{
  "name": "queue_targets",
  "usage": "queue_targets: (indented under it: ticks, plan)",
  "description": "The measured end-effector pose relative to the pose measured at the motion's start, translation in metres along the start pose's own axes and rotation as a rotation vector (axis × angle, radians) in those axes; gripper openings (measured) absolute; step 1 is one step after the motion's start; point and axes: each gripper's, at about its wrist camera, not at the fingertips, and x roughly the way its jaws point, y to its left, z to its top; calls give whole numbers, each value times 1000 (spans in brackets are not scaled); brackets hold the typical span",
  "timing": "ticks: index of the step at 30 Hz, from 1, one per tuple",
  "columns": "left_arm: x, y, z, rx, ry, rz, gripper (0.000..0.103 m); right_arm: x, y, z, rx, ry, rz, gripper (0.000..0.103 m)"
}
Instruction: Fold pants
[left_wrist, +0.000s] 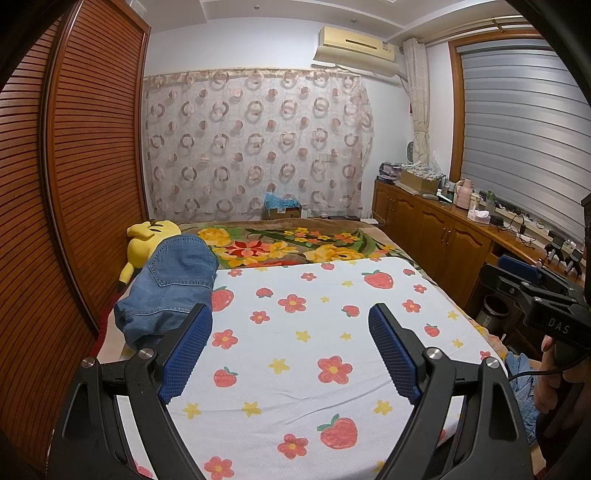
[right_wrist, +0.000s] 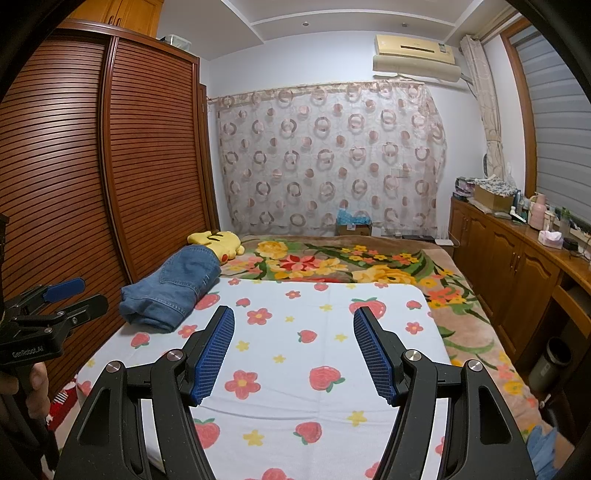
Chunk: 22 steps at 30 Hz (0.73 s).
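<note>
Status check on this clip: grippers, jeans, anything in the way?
Left gripper open, empty. Right gripper open, empty. Jeans folded, on the strawberry sheet's far left corner, next to the yellow plush toy. Nothing in the way.

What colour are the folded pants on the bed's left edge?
Blue denim pants, a stitched back pocket showing on top; clearest in the right wrist view.

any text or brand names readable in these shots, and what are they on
"DAS": on the black body of the right gripper, lettering cut off at the picture's edge.
"GenRobot.AI": on the black body of the left gripper.
Sticker on the air conditioner: too small to read.
Label on the cardboard box behind the bed: blurred, unreadable.
</note>
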Motion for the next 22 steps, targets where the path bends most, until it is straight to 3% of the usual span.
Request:
queue_targets:
  ticks: [22]
  plan:
    - [-1, 0, -1, -1, -2, -2, 87, 1, 1, 1, -1, -2, 0, 69]
